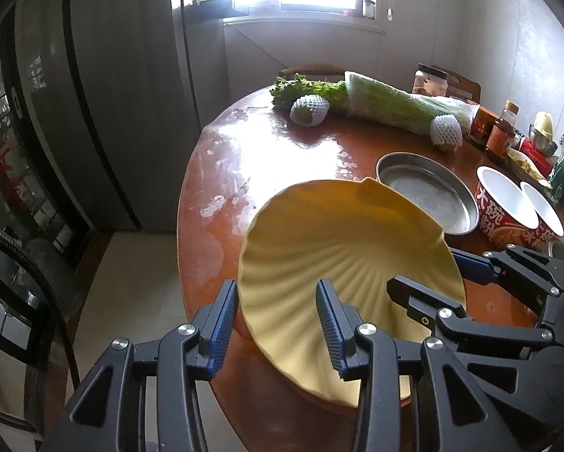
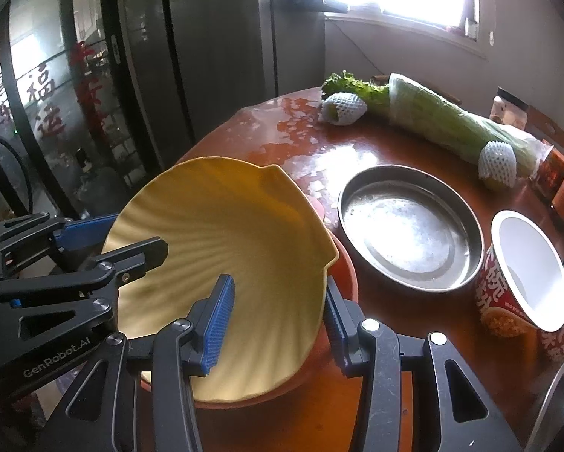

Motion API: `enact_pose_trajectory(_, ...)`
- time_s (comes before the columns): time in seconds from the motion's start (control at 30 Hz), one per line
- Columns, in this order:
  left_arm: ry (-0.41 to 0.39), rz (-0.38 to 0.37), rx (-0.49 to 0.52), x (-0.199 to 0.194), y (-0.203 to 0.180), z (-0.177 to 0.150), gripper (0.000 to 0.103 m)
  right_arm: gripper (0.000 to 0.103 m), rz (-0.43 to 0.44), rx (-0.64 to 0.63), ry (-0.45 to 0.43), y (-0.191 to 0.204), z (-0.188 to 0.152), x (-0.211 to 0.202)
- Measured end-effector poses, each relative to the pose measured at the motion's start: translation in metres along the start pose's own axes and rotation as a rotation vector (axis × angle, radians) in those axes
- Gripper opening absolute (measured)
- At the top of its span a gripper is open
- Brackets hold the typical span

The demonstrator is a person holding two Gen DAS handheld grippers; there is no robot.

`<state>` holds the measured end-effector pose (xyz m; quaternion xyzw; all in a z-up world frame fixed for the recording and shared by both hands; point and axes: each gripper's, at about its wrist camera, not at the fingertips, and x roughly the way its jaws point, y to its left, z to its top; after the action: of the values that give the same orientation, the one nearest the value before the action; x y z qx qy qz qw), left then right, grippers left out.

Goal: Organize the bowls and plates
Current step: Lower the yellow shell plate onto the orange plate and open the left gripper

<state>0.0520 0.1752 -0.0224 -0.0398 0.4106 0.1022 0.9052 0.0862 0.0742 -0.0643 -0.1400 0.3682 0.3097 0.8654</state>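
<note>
The yellow plate [image 2: 221, 263] was held tilted w/ both grippers, left gripper [image 1: 278, 324] & right gripper [image 2: 278, 324], each half open over its rim, w/ the steel pan [image 2: 410, 226] at 2 o'clock.

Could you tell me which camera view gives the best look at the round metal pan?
The right wrist view: the metal pan shows whole, rim and shiny floor. In the left wrist view the yellow plate covers its near edge.

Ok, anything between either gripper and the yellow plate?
Nothing visible. The left gripper and right gripper each straddle the rim of the yellow plate, one finger inside and one outside, jaws open. The plate sits tilted over an orange plate.
</note>
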Motion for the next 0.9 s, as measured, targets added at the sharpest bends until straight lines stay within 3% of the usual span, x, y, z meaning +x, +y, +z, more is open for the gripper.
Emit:
enact_pose_trajectory(0.73, 0.002, 0.01, -0.01, -0.006, -0.001, 0.0, 0.045, 0.049, 0.007, 0.039, -0.019, -0.01, -0.003, -0.013)
enact_pose_trajectory(0.9, -0.022, 0.017, -0.008, -0.019, 0.001, 0.004, 0.051, 0.049, 0.008, 0.07, -0.043, -0.019, -0.006, -0.026)
